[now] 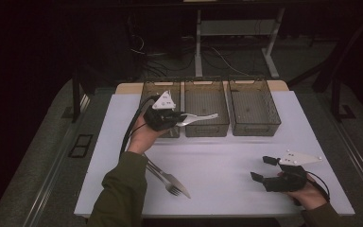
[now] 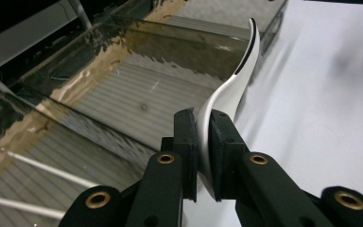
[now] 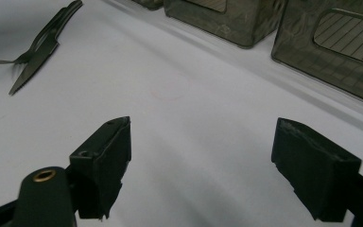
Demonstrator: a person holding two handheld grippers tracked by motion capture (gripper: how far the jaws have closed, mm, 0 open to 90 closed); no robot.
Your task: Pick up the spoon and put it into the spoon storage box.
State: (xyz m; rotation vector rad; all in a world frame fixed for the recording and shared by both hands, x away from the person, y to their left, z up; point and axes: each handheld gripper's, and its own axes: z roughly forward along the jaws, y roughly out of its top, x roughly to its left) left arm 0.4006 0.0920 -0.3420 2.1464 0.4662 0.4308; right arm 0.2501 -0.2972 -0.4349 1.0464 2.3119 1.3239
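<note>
My left gripper (image 1: 177, 117) (image 2: 202, 127) is shut on the handle of a shiny spoon (image 1: 199, 118) (image 2: 231, 85). The spoon juts to the right, over the front wall of the middle bin (image 1: 206, 130) (image 2: 137, 94). A fork (image 1: 163, 178) (image 3: 38, 35) and a knife (image 1: 176, 182) (image 3: 30, 68) lie crossed on the white table top (image 1: 227, 161) near the left forearm. My right gripper (image 1: 260, 169) (image 3: 201, 156) stands open near the front right of the table, nothing between its fingers.
Three smoky see-through bins stand in a row at the back: the left bin (image 1: 147, 92), the middle one, the right bin (image 1: 255, 128) (image 3: 340, 42). Thin pale rods (image 2: 33, 165) lie in the left bin. Table legs and cables are beyond the far edge.
</note>
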